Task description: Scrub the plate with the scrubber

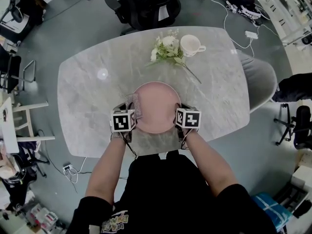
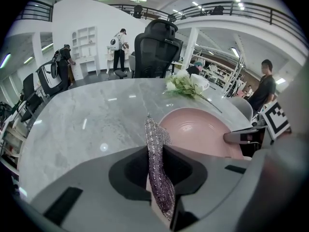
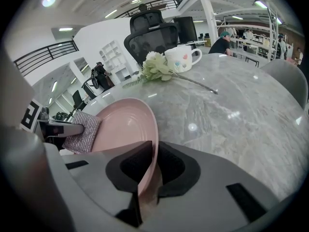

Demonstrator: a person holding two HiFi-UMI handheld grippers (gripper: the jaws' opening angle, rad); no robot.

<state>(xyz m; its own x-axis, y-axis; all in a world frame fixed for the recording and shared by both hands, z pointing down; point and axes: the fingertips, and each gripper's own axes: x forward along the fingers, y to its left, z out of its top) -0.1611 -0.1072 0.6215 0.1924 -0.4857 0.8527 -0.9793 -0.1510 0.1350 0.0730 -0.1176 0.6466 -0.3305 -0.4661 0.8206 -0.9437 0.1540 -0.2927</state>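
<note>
A pink plate (image 1: 157, 107) lies near the front edge of the marble table (image 1: 83, 96). My right gripper (image 1: 182, 117) is shut on the plate's right rim; in the right gripper view the rim (image 3: 149, 139) runs edge-on between the jaws of that gripper (image 3: 150, 152). My left gripper (image 1: 127, 114) is shut on a silvery mesh scrubber (image 1: 134, 105), which rests over the plate's left edge. In the left gripper view the scrubber (image 2: 155, 144) stands upright between the jaws, with the plate (image 2: 203, 129) just to its right. The scrubber (image 3: 82, 132) also shows against the plate's left side.
A bunch of white flowers (image 1: 166, 50) and a white cup (image 1: 191, 45) sit at the table's far side. A black office chair (image 1: 146, 6) stands beyond the table and a grey chair (image 1: 261, 79) at its right.
</note>
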